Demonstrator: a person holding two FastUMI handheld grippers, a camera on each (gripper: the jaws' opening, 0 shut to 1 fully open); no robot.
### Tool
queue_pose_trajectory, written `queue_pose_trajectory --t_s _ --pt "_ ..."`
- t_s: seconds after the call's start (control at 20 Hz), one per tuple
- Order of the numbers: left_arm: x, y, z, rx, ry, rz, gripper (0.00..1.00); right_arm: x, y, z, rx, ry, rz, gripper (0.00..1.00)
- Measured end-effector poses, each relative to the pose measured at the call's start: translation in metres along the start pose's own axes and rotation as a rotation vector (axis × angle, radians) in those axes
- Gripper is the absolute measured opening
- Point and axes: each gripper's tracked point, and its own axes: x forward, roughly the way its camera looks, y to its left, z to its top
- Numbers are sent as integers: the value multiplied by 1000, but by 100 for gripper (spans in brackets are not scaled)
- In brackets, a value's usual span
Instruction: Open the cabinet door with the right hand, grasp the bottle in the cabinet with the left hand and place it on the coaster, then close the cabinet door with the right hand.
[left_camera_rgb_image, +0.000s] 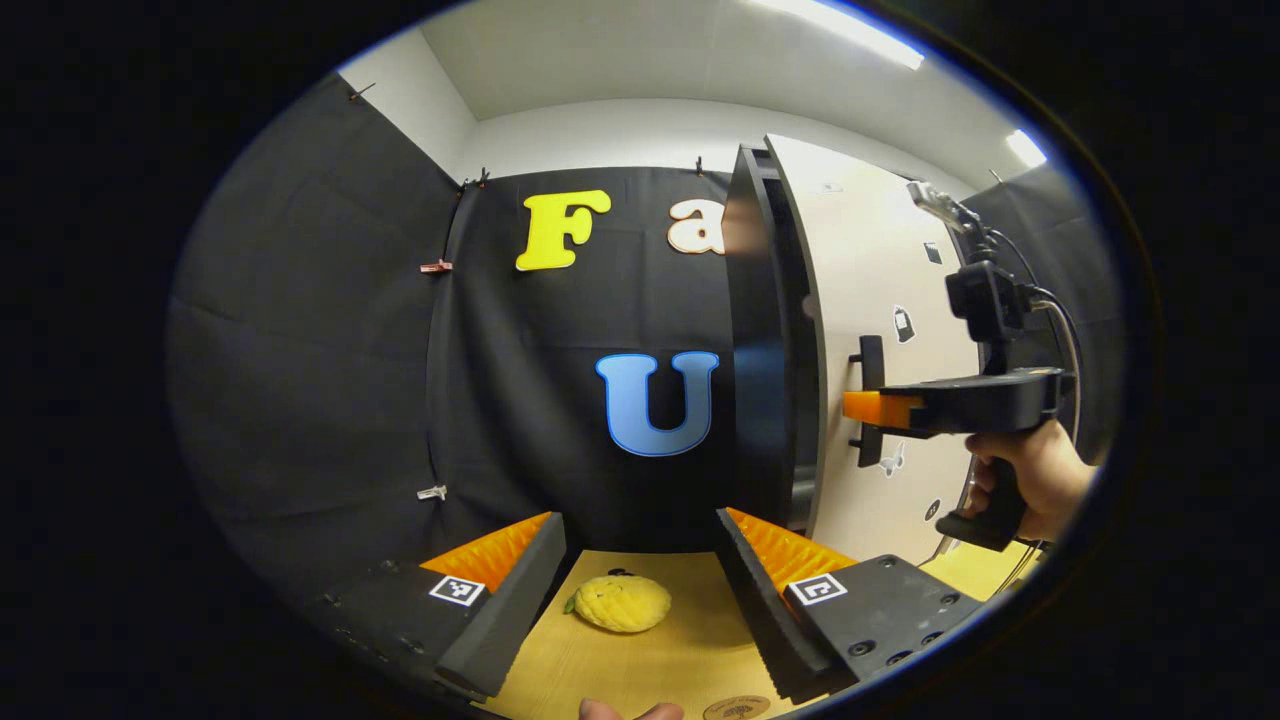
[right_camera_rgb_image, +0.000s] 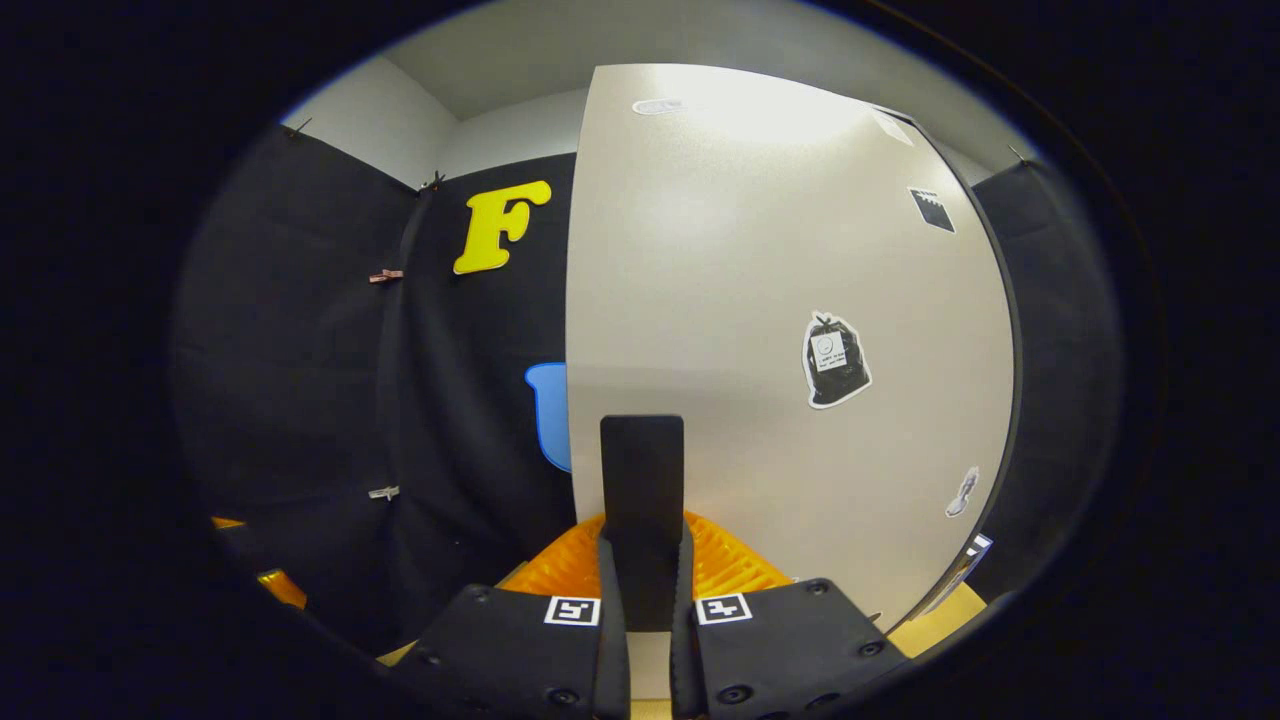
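Ridged fingers (right_camera_rgb_image: 600, 590) of the right gripper (right_camera_rgb_image: 641, 585) clamp the flat black handle (right_camera_rgb_image: 641, 480) on the smooth door (right_camera_rgb_image: 760, 300); left gripper (left_camera_rgb_image: 640, 560) gapes above a bumpy yellow fruit (left_camera_rgb_image: 620, 602).

A recording booth rigged up as a mock household corner, not a lived-in home.

Black cloth (left_camera_rgb_image: 330, 330) hung as walls, pinned up with small clips (left_camera_rgb_image: 436, 266) below plain white room walls and a ceiling strip light (left_camera_rgb_image: 840, 25). A lone pale cabinet door (right_camera_rgb_image: 760, 300) with a dark handle (right_camera_rgb_image: 641, 500) carried cut-out stickers (right_camera_rgb_image: 835, 360), and it stood on a light wooden tabletop (left_camera_rgb_image: 640, 660) where a yellow toy fruit (left_camera_rgb_image: 622, 602) lay, beside square coded markers (left_camera_rgb_image: 818, 588) on the handheld rigs.
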Motion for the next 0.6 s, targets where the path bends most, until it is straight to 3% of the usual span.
queue_pose_trajectory --t_s 0.35,0.6 --pt "-9 -16 8 4 -4 -14 94 -58 -15 2 10 31 85 20" --pt "-14 -25 10 5 -2 -14 94 -95 -33 5 28 37 95 19"
